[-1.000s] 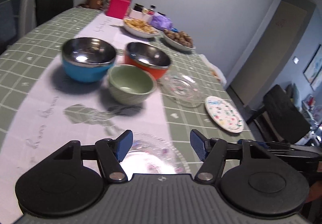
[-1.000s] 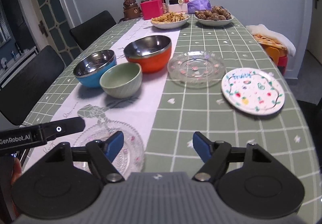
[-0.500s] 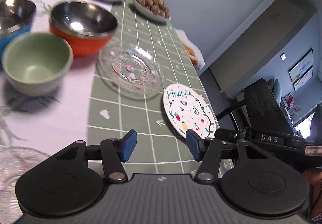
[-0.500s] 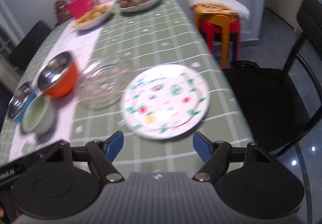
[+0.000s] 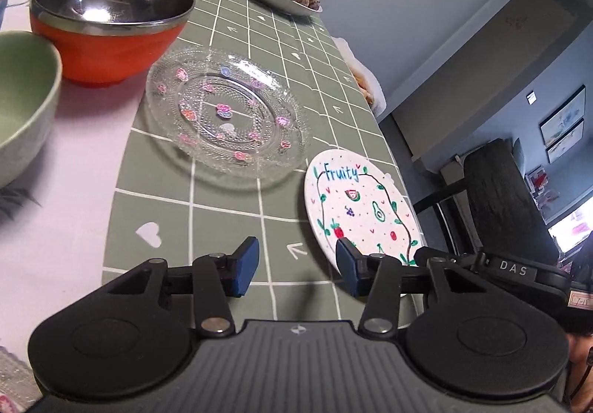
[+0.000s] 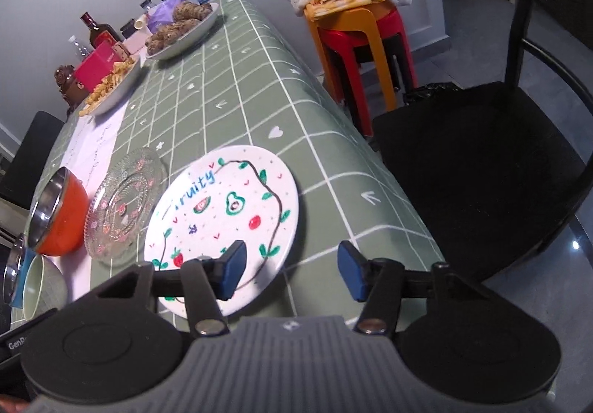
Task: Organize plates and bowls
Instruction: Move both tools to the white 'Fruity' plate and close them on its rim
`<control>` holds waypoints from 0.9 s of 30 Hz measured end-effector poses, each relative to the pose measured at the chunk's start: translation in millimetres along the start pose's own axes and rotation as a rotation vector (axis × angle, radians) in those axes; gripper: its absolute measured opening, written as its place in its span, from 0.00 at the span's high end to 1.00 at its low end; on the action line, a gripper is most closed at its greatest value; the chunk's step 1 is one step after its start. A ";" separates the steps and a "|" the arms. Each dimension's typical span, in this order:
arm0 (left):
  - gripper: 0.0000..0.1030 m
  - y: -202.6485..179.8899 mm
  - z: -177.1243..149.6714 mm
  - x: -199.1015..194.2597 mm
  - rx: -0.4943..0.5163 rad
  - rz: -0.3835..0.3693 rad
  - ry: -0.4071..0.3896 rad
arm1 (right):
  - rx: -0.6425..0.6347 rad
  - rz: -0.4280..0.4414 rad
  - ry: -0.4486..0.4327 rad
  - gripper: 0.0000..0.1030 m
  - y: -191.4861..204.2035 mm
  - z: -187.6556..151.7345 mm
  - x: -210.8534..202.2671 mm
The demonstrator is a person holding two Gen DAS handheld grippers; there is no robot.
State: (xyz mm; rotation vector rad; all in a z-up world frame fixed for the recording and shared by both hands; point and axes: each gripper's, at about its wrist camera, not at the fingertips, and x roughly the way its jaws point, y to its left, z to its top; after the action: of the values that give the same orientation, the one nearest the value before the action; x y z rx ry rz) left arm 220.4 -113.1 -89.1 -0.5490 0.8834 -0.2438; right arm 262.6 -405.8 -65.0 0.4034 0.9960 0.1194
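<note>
Now, left wrist view: left gripper (image 5: 296, 266) low over the green checked tablecloth (image 5: 229, 198), tilted, fingers spread w/ nothing between them; its right pad sits at the near edge of the white "Fruity" plate (image 5: 361, 207), contact unclear. Clear glass plate (image 5: 226, 112) lies just beyond and left of the Fruity plate, orange bowl (image 5: 107, 20) just behind the glass one, green bowl (image 5: 22, 101) at far left. Right gripper's body pokes in at the right edge. Right wrist view: right gripper (image 6: 292, 270) also rolled, released, holding nothing; left pad over the Fruity plate's (image 6: 222, 220) near rim, right pad past the table edge. Glass plate (image 6: 122, 201) touches or nearly touches the Fruity plate's left side; orange bowl (image 6: 59, 212) further left.
</note>
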 end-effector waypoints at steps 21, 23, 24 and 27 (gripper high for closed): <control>0.50 -5.4 11.9 11.1 0.019 -0.003 0.017 | -0.005 0.060 0.125 0.87 14.7 -7.8 1.0; 0.55 -5.7 12.1 11.8 0.030 0.000 0.019 | -0.010 0.064 0.139 0.88 17.9 -10.4 -2.7; 0.57 -6.2 12.5 12.8 0.035 0.002 0.022 | -0.029 0.046 0.121 0.84 20.6 -10.8 -5.8; 0.62 -8.3 12.8 15.5 0.048 0.002 0.025 | -0.077 -0.008 0.040 0.64 23.7 -6.7 -11.5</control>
State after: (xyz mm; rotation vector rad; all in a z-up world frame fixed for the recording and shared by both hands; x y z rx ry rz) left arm 240.2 -122.0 -88.4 -0.5010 0.8997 -0.2695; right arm 252.8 -385.4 -50.0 0.3276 1.0289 0.1581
